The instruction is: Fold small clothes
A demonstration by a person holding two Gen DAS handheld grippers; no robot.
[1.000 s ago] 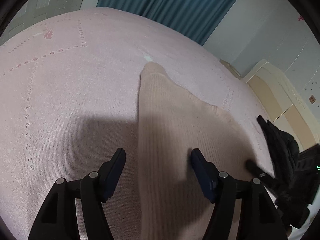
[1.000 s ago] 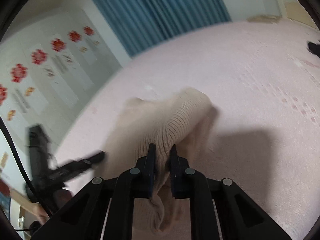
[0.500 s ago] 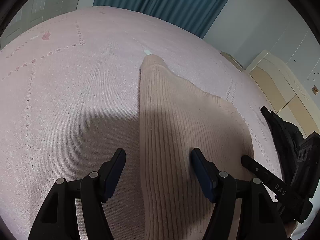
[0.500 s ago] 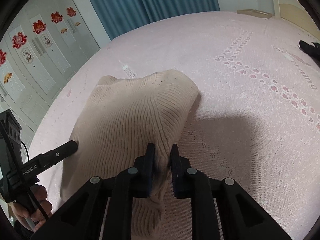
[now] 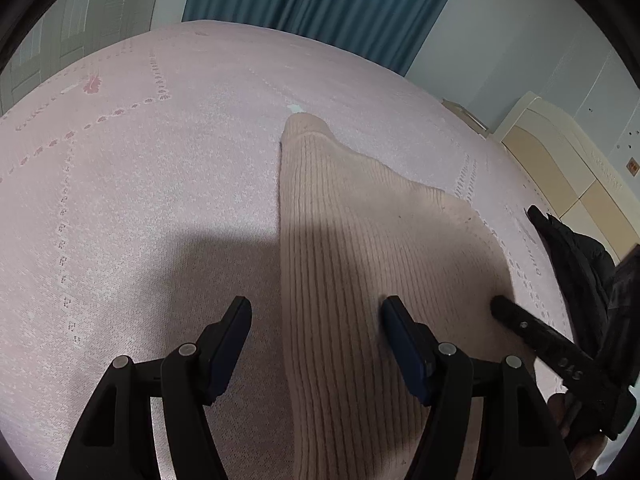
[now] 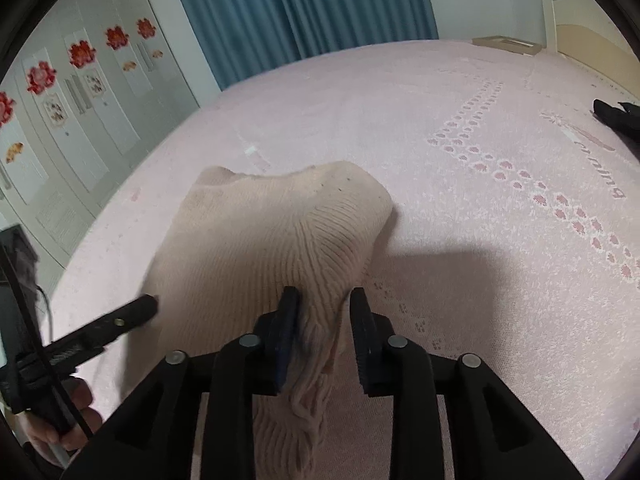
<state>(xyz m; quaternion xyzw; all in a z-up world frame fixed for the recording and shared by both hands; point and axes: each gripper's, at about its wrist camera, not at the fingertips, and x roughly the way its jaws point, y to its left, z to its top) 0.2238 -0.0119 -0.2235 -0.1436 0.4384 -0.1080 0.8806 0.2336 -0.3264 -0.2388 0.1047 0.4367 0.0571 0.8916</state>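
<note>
A beige ribbed knit garment [image 5: 360,220] lies spread on the pink bedspread [image 5: 140,160]. My left gripper [image 5: 316,308] is open just above the garment's near left edge, one finger over the bedspread, the other over the knit. In the right wrist view the same garment [image 6: 260,232] shows a bunched fold between the jaws of my right gripper [image 6: 324,296]. Those jaws are opening: the fold leans on the left pad and a gap stands before the right pad. A finger of the left gripper [image 6: 132,314] reaches in at the lower left.
A black garment [image 5: 572,256] lies at the bed's right side, also visible at the far right edge [image 6: 616,116]. Blue curtains [image 5: 320,0] hang behind the bed. Wardrobe doors with red flower stickers [image 6: 80,80] stand to the left. A cream headboard [image 5: 560,152] borders the bed.
The right jaws, pinched on the knit fold a second ago, have parted. The garment, first lifted and blurred, has settled flat on the bed. The left gripper has stayed in place, open.
</note>
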